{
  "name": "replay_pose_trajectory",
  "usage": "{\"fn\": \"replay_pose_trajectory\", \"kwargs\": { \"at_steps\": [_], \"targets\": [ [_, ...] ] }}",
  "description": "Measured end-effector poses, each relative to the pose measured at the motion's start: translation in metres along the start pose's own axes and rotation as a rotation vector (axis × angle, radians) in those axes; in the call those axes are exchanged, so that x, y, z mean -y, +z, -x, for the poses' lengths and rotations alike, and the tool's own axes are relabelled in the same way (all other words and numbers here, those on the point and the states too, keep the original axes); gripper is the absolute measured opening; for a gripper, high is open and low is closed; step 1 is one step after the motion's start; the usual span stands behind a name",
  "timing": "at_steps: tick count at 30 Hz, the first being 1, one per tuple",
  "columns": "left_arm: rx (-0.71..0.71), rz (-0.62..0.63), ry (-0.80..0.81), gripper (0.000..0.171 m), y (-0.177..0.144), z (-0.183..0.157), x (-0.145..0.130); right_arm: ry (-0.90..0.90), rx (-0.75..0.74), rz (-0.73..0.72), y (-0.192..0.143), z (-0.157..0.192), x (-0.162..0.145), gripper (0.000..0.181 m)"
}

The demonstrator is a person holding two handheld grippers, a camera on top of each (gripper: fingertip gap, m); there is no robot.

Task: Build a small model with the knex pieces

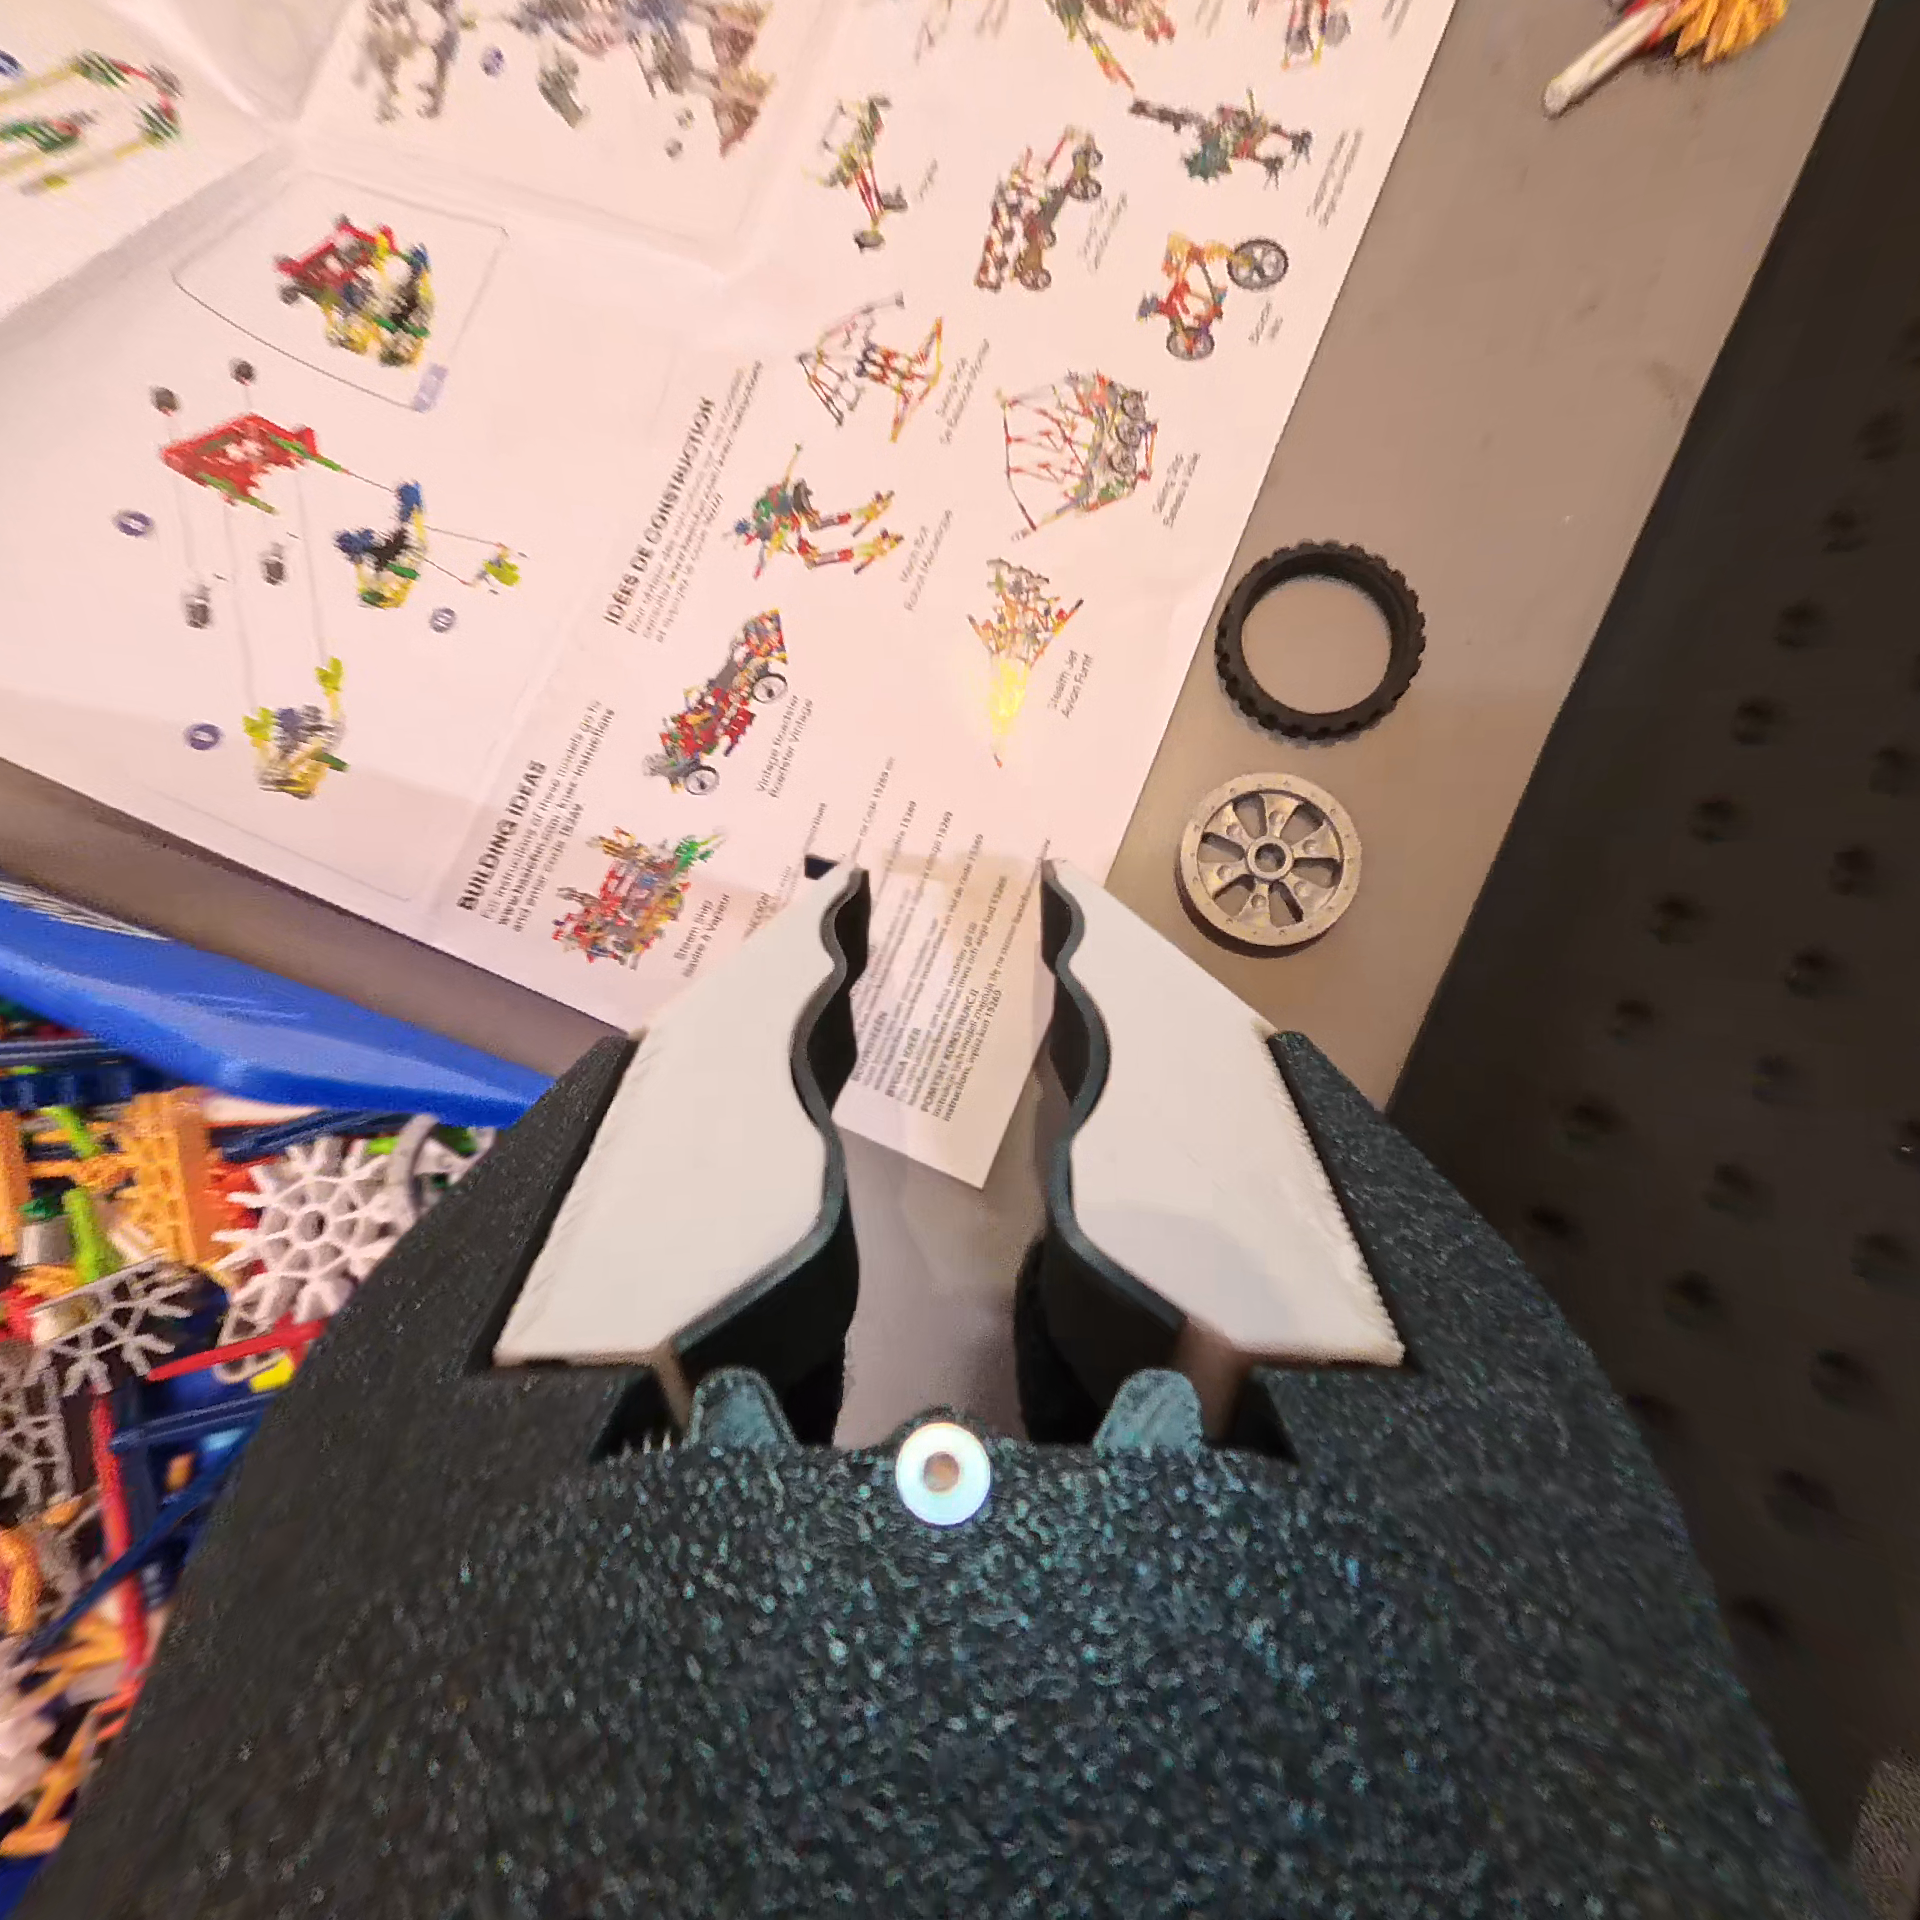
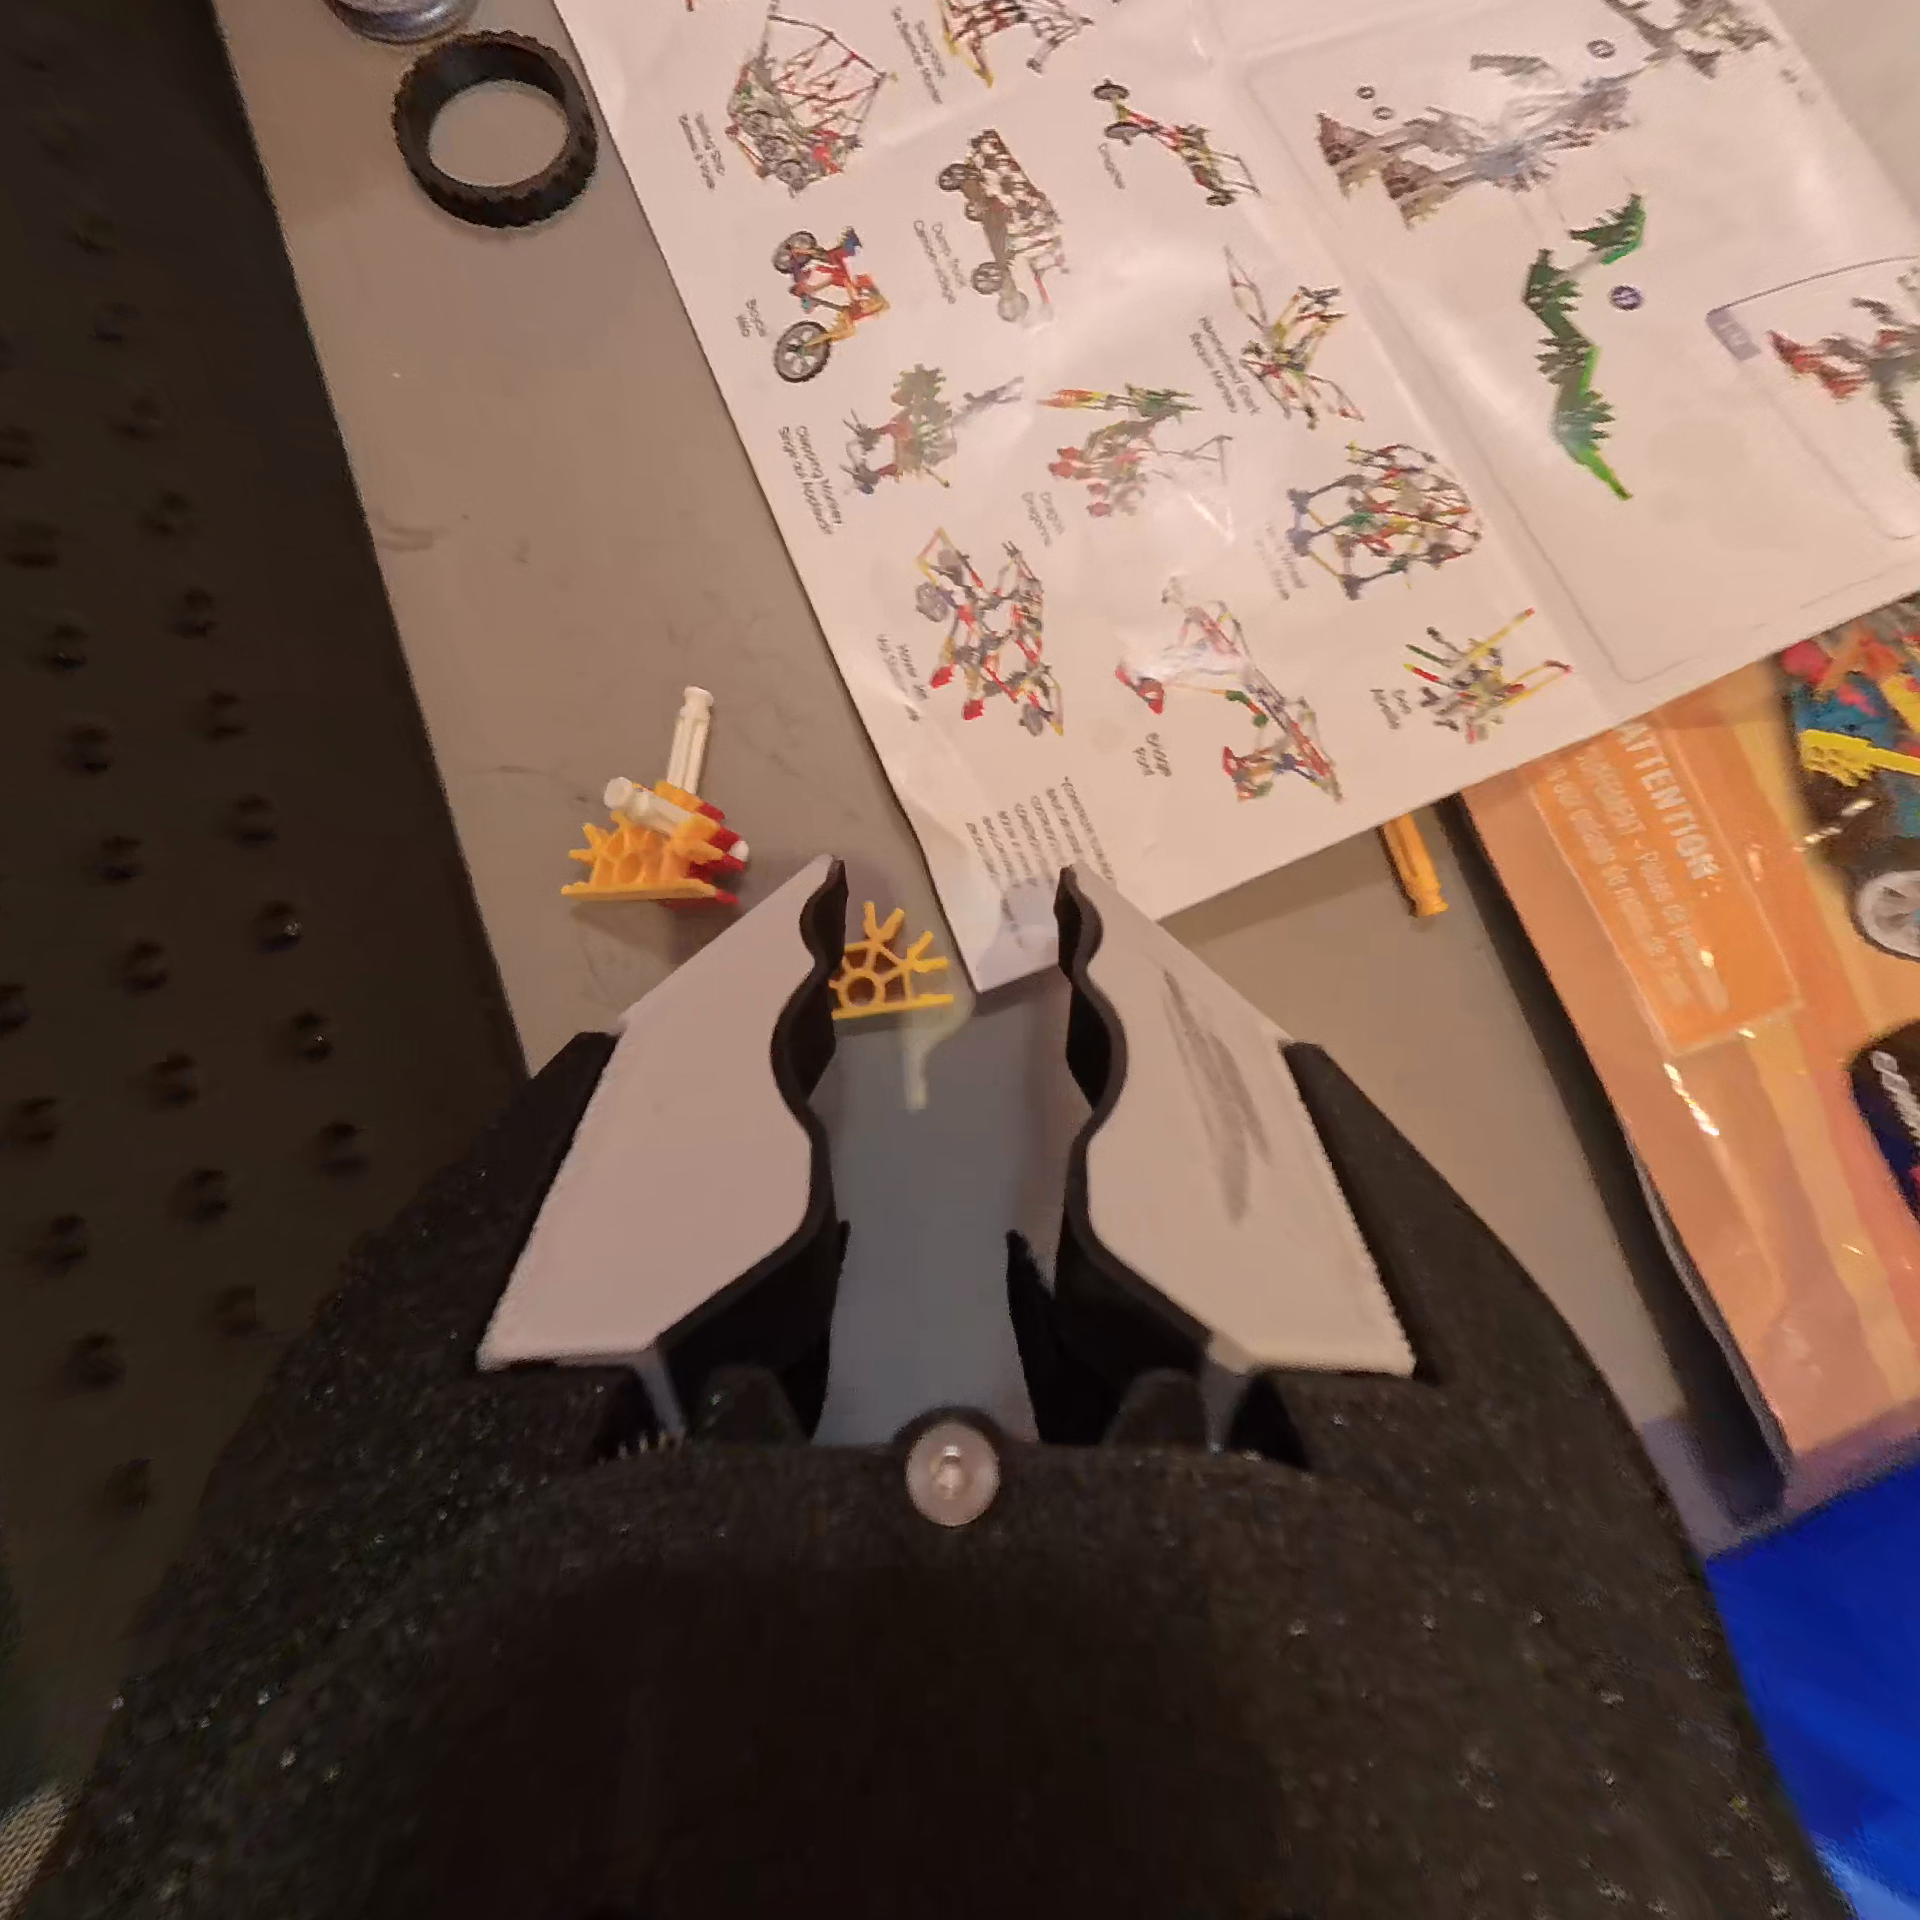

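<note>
Yellow connector piece (image 2: 886, 971) lies flat on the grey table (image 2: 540, 499), just beside the corner of the instruction sheet (image 2: 1195, 416), between the parted, empty fingers of the right gripper (image 2: 948, 883). Judged light, rigid, thin; best pinched across its straight edge. Left gripper (image 1: 954, 878), also parted and empty, hovers over the sheet near a black tyre (image 1: 1317, 641) and silver wheel (image 1: 1270, 859).

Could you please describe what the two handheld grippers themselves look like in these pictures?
The left gripper and the right gripper look alike: a rough, speckled black body with a round silver screw at its front edge, and two pale grey wedge-shaped fingers edged with wavy black pads. No cables, sleeves or hands show.
</note>
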State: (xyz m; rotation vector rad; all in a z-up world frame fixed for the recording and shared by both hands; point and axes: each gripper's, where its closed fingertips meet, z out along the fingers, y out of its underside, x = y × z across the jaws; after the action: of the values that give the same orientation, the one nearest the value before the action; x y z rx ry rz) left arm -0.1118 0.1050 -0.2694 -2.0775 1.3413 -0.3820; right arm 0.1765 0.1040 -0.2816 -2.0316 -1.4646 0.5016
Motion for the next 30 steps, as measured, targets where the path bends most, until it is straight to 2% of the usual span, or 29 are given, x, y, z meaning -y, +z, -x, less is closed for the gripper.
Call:
{"fn": "replay_pose_trajectory", "kwargs": {
  "at_steps": [7,12,16,20,23,26,28,30],
  "targets": [
    [0.099,-0.101,0.019,0.033,-0.032,0.022,0.018,-0.009,-0.011,0.003,-0.012,0.000,-0.002,0.040],
    [0.281,-0.163,-0.025,0.032,-0.083,0.070,0.021,-0.025,0.006,0.028,-0.005,0.007,-0.006,0.040],
    [0.451,-0.131,-0.099,0.033,-0.115,0.122,-0.005,-0.021,0.007,0.023,-0.002,0.008,-0.004,0.040],
    [0.506,-0.031,-0.167,0.032,-0.113,0.158,-0.048,-0.009,0.002,0.014,0.000,0.006,-0.002,0.040],
    [0.502,0.033,-0.193,0.032,-0.105,0.172,-0.070,0.000,-0.001,0.010,0.001,0.005,-0.001,0.040],
    [0.463,0.052,-0.213,0.031,-0.093,0.170,-0.078,-0.001,-0.001,0.006,0.003,0.004,0.001,0.040],
    [0.486,0.096,-0.187,0.031,-0.090,0.171,-0.081,0.001,0.002,0.001,0.004,0.004,0.002,0.040],
    [0.458,0.112,-0.166,0.031,-0.085,0.167,-0.075,0.001,0.006,0.001,0.005,0.005,0.003,0.039]
  ]
}}
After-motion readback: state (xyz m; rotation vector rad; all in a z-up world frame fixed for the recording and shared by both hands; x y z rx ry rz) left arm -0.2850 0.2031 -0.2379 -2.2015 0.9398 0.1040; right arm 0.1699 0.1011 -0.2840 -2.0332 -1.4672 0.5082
